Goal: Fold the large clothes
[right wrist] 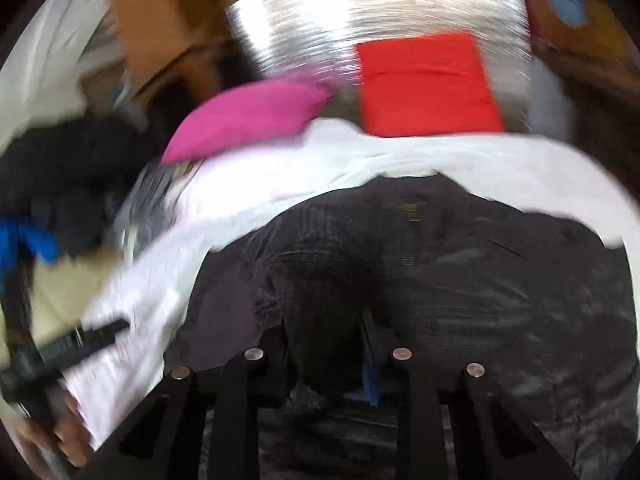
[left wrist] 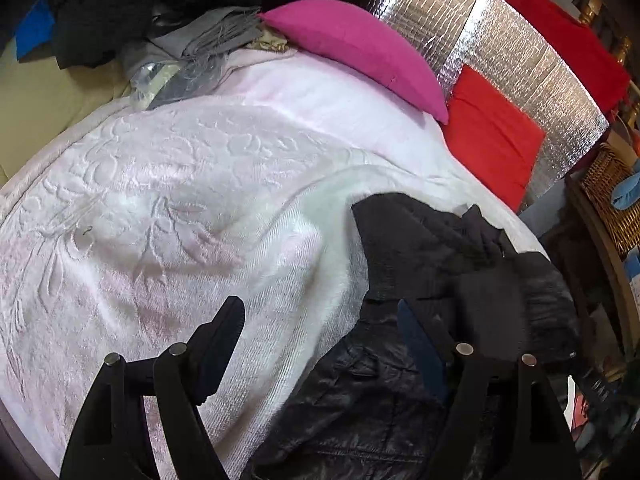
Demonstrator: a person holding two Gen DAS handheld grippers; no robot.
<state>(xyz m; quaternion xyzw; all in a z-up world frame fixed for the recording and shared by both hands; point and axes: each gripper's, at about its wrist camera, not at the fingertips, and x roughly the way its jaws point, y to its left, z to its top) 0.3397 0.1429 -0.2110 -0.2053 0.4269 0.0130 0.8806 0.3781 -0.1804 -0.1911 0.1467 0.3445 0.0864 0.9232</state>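
Left gripper (left wrist: 320,340): its fingers (left wrist: 218,336) are standing spread wide with nothing between the pads, one finger hanging over the pale pink embossed blanket (left wrist: 160,208), the other over the black jacket (left wrist: 420,360). The jacket is lying crumpled on the bed just ahead of and beside the fingers, at the bed's near edge. Beyond the fingers a magenta pillow (left wrist: 356,48) and a red cushion (left wrist: 492,136) are leaning against a silver quilted panel (left wrist: 512,68); a wicker basket (left wrist: 616,200) is standing off the bed's far side.

Right gripper (right wrist: 326,340): the view is blurring. Its fingers (right wrist: 372,336) are standing narrowly apart, pinching a dark fold of the black jacket between them. The jacket is spreading outward from the fingers over the blanket. To one side of them the left gripper and the hand (right wrist: 66,436) holding it are showing at the picture's edge; farther out, the same pillow and cushion are appearing.
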